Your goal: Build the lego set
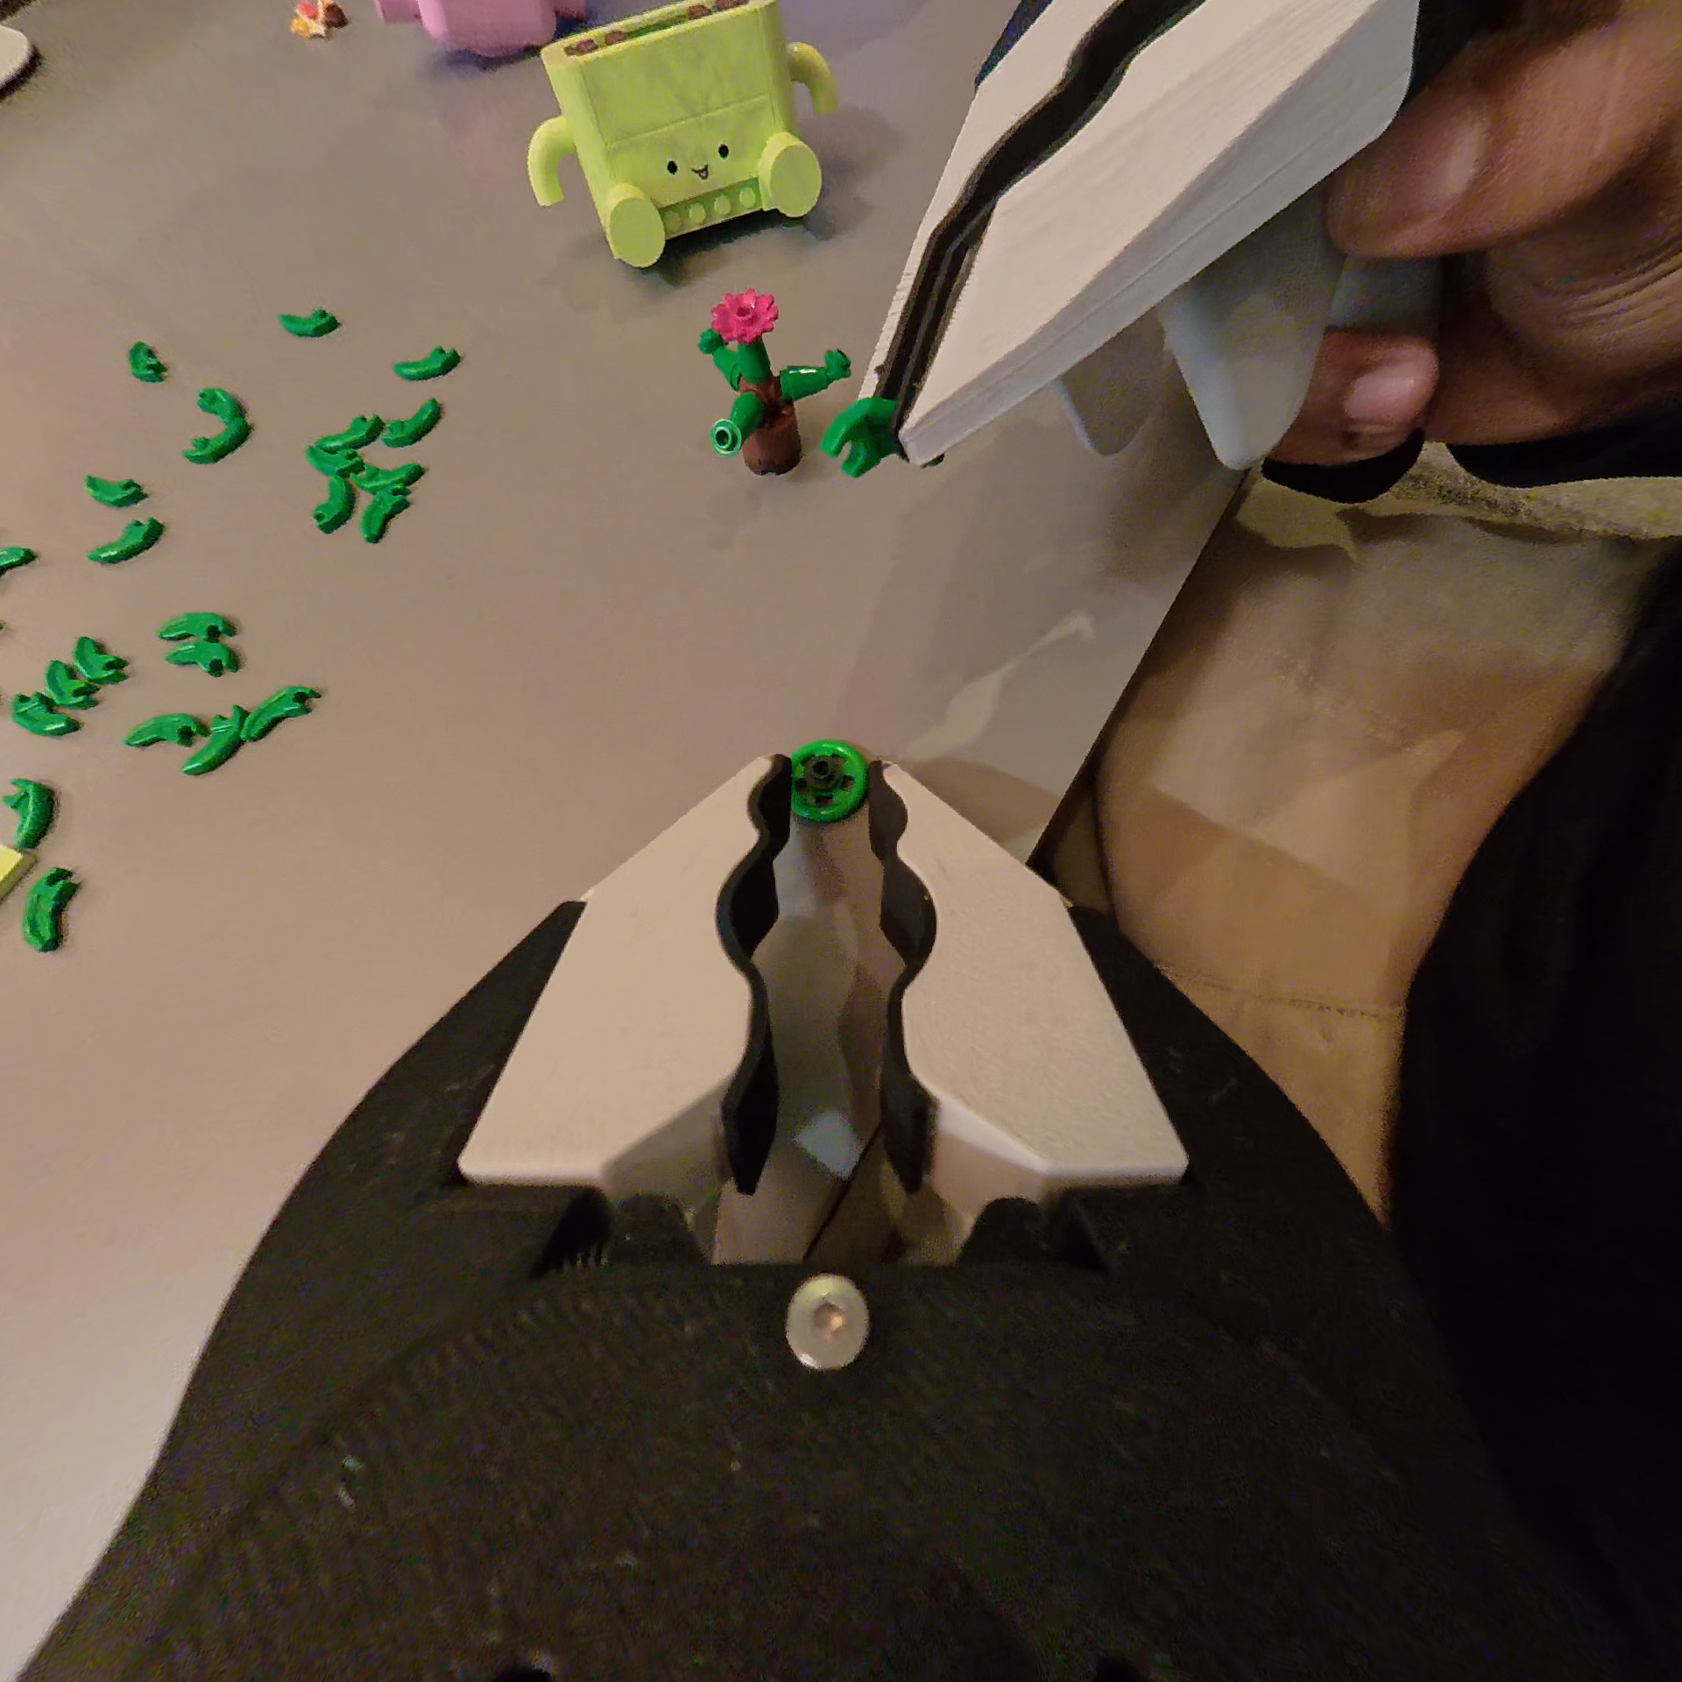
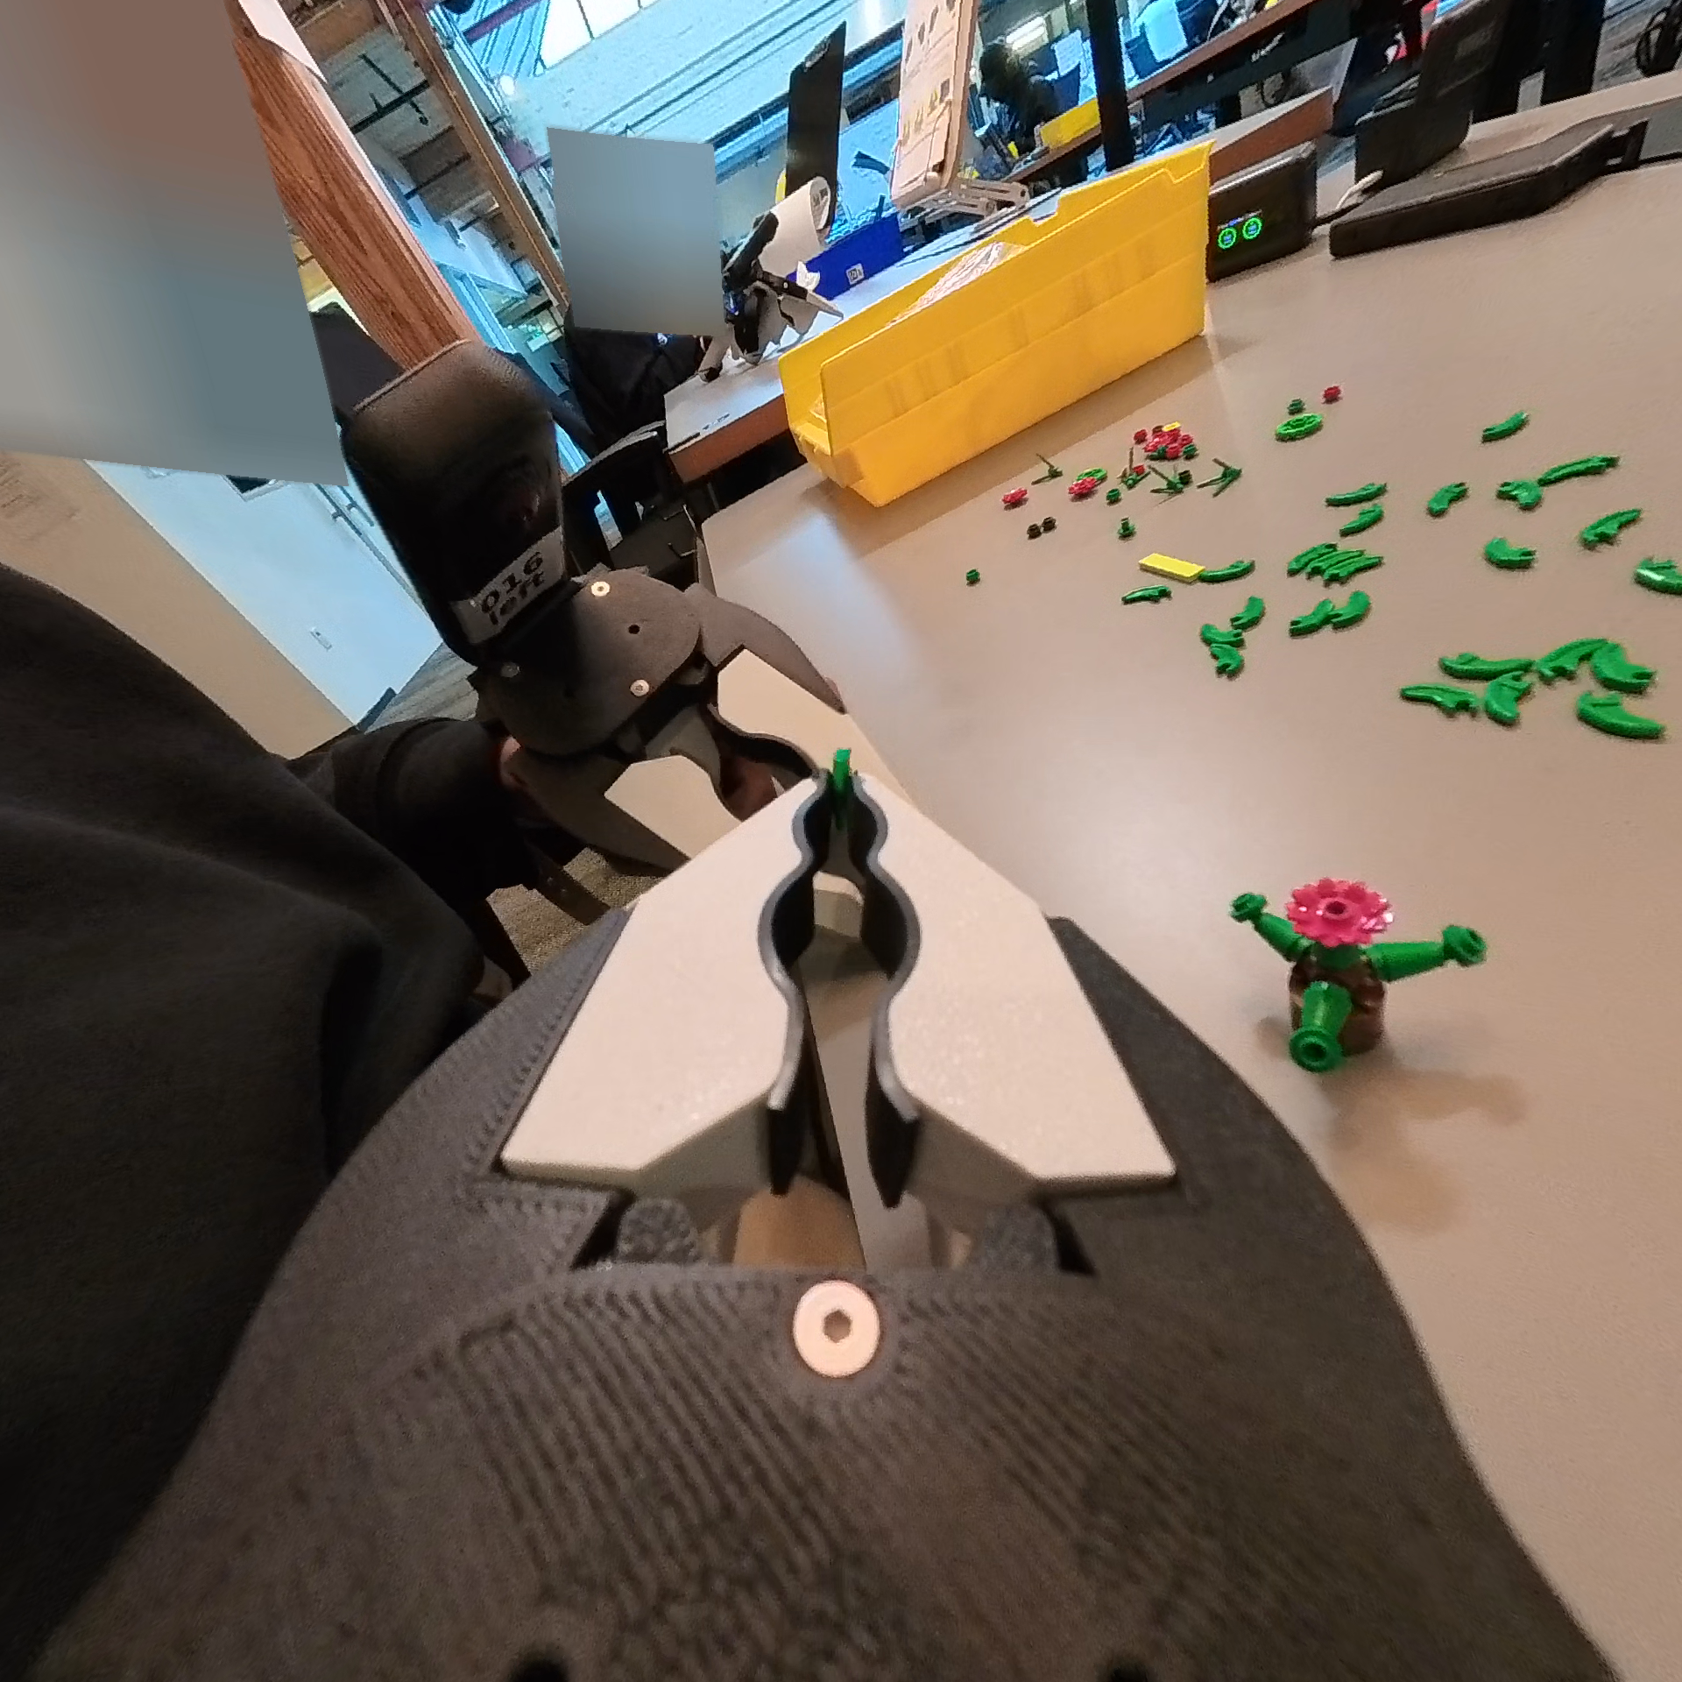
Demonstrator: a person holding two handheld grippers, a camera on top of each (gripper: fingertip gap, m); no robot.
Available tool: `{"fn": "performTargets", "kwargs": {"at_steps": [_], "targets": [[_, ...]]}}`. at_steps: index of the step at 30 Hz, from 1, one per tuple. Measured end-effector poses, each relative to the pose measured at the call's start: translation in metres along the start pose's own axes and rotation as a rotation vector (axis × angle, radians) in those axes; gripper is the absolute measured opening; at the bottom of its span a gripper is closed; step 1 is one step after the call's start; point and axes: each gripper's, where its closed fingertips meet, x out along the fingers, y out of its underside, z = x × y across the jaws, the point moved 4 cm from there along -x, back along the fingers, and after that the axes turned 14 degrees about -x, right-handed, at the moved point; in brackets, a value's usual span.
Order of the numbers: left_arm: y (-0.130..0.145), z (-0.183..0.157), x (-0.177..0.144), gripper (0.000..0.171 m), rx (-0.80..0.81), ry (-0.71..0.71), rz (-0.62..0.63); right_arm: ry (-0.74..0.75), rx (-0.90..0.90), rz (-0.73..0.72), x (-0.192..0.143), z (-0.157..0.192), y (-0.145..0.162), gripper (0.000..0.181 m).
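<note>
My left gripper (image 1: 826, 785) is shut on a small round green ring piece (image 1: 826, 781), held near the table's right edge. My right gripper (image 2: 843, 790) is shut on a green leaf piece (image 2: 843, 774); in the left wrist view it (image 1: 896, 437) comes in from the upper right with the curved leaf piece (image 1: 860, 435) at its tip. A small plant build (image 1: 760, 387) with a pink flower, green arms and a brown base stands on the table just left of that tip; it also shows in the right wrist view (image 2: 1338, 965). Several loose green leaf pieces (image 1: 364, 464) lie scattered to the left.
A lime-green box figure with a face (image 1: 687, 127) stands at the back, a pink build (image 1: 491, 18) behind it. In the right wrist view a yellow bin (image 2: 1001, 337) and small red and green parts (image 2: 1156, 455) lie farther off. The person's tan and black clothing (image 1: 1365, 819) is at the right. My hands' fingertips stand some 7 centimetres from each other. Both grippers' tips are roughly 30 centimetres from the pink build (image 1: 491, 18).
</note>
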Motion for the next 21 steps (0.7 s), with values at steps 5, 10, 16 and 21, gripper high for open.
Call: {"fn": "performTargets", "kwargs": {"at_steps": [5,10,16,21], "targets": [[0.0002,-0.001,-0.0009,0.011,0.015,0.004,-0.013,-0.012,-0.001,0.0,-0.0001,0.0013,0.0,0.0],[-0.0009,0.001,-0.0027,0.015,-0.011,0.012,-0.045,-0.022,0.016,-0.021,-0.0022,0.0006,-0.0019,0.0],[-0.0003,0.003,0.0004,0.027,-0.006,-0.012,-0.002,-0.023,0.014,-0.012,-0.0012,0.0008,-0.001,0.0],[-0.0007,0.0017,0.0012,0.019,-0.044,-0.001,0.092,-0.025,0.018,-0.013,-0.0013,0.0006,-0.0012,0.0]]}}
